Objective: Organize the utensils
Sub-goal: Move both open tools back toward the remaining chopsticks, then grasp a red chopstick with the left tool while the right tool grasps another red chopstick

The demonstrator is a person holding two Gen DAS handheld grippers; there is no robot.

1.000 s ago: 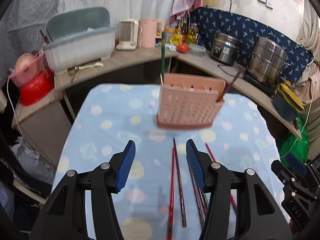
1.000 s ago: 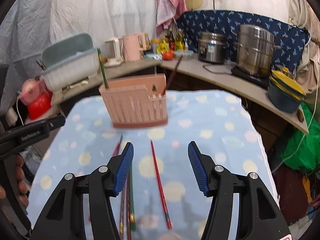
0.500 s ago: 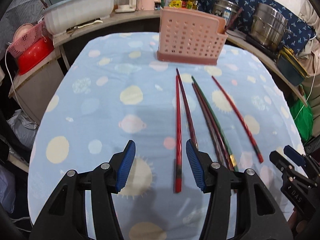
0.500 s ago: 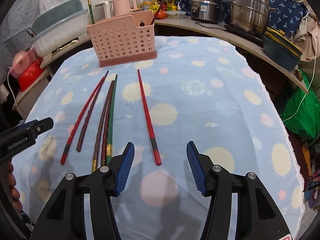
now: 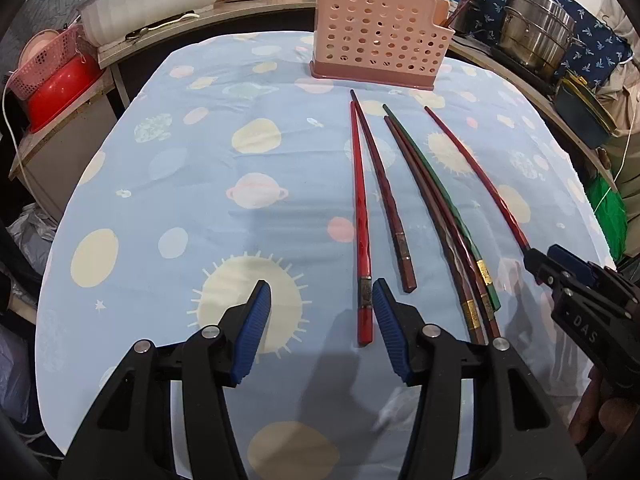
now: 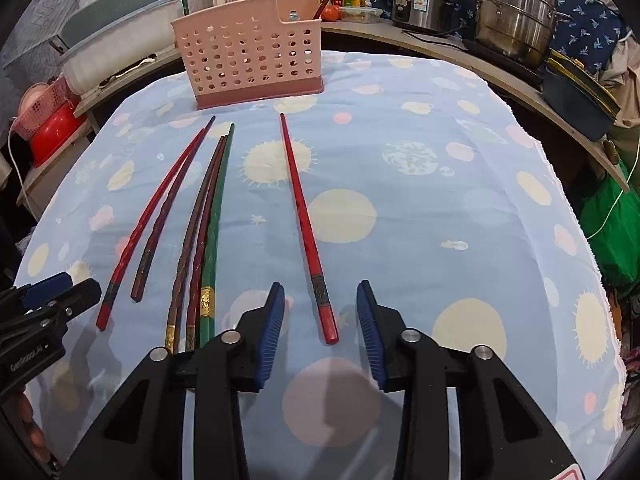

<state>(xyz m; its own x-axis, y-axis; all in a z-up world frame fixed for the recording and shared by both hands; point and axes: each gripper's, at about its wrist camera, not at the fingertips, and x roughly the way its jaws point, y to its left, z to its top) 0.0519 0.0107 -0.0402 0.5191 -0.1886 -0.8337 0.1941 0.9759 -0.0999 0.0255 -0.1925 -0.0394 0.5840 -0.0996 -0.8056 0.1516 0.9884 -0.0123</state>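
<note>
The lone red chopstick (image 6: 308,232) lies on the cloth-covered bench (image 6: 440,184), apart from the others, its long axis running from my right tool (image 6: 320,320) away toward the pink utensil basket (image 6: 248,60). Its thick end sits between the right tool's blue pads, which have just been closing but do not yet touch it. Five more chopsticks (image 5: 420,200) lie in a loose fan to its left. The leftmost red chopstick (image 5: 362,248) has its butt just beside the inner pad of my left tool (image 5: 320,320), whose jaws stand spread with nothing gripped. I judge the right hand is better placed, since its stick lies centred; mine on the left needs a shift rightward.
</note>
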